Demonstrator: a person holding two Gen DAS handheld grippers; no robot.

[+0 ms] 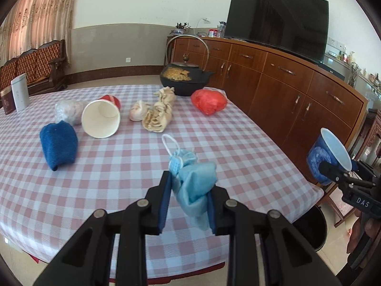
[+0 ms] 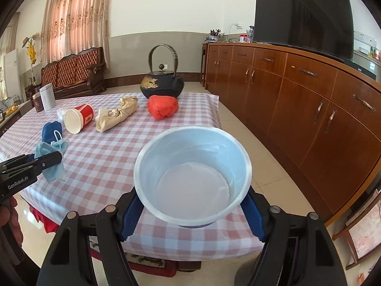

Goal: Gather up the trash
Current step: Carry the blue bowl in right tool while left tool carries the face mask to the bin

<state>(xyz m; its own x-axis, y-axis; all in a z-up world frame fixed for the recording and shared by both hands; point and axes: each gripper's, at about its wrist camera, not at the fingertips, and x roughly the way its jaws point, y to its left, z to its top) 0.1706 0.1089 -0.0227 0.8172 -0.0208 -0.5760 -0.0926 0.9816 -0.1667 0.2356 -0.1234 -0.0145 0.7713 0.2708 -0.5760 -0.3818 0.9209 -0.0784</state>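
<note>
My left gripper point(image 1: 189, 186) is shut on a crumpled light-blue face mask point(image 1: 194, 178) and holds it above the checked tablecloth point(image 1: 107, 178); it also shows in the right wrist view point(image 2: 51, 159). My right gripper point(image 2: 193, 205) is shut on a blue paper cup point(image 2: 193, 178) with a white inside, held off the table's right edge; it also shows in the left wrist view point(image 1: 329, 152). On the table lie a red paper cup point(image 1: 101, 119), beige crumpled paper point(image 1: 158, 113), a red plastic wad point(image 1: 208, 101), a blue cloth point(image 1: 58, 145) and a clear plastic wad point(image 1: 67, 112).
A black iron teapot point(image 1: 184, 77) stands at the table's far edge. Two tins point(image 1: 20, 93) stand at the far left. A dark bin point(image 1: 312, 228) sits on the floor by the table's near right corner. A long wooden sideboard point(image 1: 297, 88) with a TV runs along the right.
</note>
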